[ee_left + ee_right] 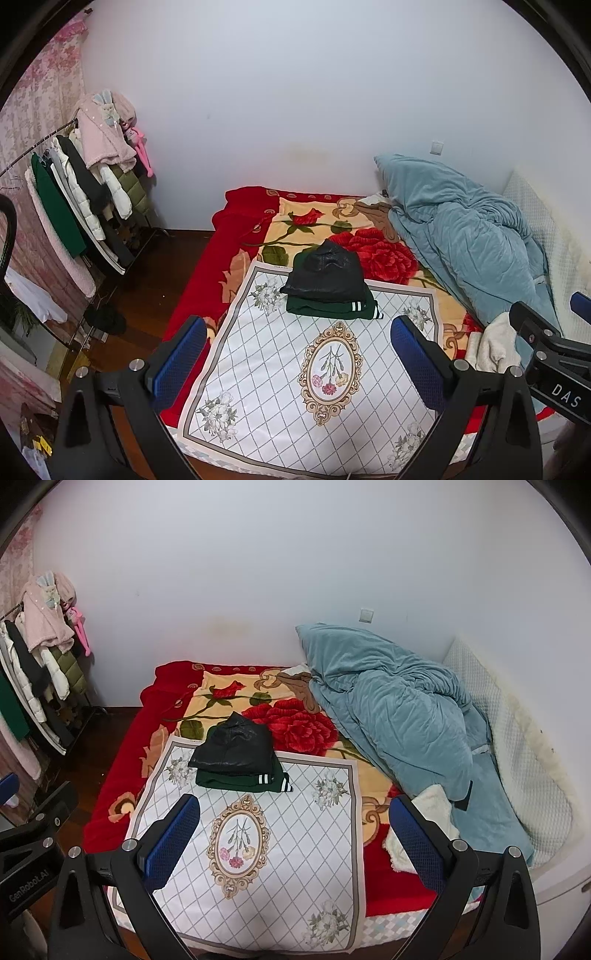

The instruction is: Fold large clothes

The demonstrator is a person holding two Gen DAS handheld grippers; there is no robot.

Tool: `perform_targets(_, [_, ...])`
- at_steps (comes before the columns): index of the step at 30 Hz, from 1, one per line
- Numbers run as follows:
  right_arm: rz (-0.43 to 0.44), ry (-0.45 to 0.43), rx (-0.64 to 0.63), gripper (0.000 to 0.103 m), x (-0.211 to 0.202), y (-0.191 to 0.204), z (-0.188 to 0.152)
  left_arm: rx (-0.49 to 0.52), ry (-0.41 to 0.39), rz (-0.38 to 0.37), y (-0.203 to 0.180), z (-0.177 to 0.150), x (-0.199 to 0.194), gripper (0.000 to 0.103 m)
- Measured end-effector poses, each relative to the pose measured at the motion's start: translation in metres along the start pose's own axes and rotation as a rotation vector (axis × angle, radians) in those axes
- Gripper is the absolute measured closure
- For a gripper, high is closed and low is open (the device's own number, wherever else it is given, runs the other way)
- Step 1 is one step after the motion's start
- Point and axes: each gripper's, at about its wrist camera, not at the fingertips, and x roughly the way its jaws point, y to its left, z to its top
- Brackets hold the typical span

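- The black jacket (327, 273) lies folded on top of a folded green garment (332, 306); the stack sits at the far edge of the white patterned cloth (280, 369), at 12 o'clock from both grippers.
- Judged handling: the jacket's glossy, leather-like surface suggests a heavier, slippery shell that holds creases stiffly. The green garment, with white-striped cuffs, looks soft and knit, likely to drape and sag when lifted.
- Recommended hold: pinch through a doubled edge or a hem, not the smooth face, so the shell does not slide out. Support the stack from both sides if moved.
- A cream fleece item (491, 347) lies unfolded at 3 o'clock, just beside the blue quilt (472, 236); it appears light, bulky and easy to pinch at any edge.
- The left gripper (299, 354) is spread wide and holds nothing; it hangs above the cloth, well apart from the stack.
- The right gripper (295, 834) is likewise spread and empty.
- The cloth covers the red floral blanket (373, 251) on the bed.
- A clothes rack (74, 192) stands at 10 o'clock.
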Motion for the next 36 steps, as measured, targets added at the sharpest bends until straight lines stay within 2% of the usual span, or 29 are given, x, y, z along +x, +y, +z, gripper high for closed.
perform_targets(36, [-0.003,-0.004,-0.001,0.000,-0.0078,0.0013,-0.0051,0.000,0.002,-0.003,-0.0011,-0.0035,-0.0093,0.001])
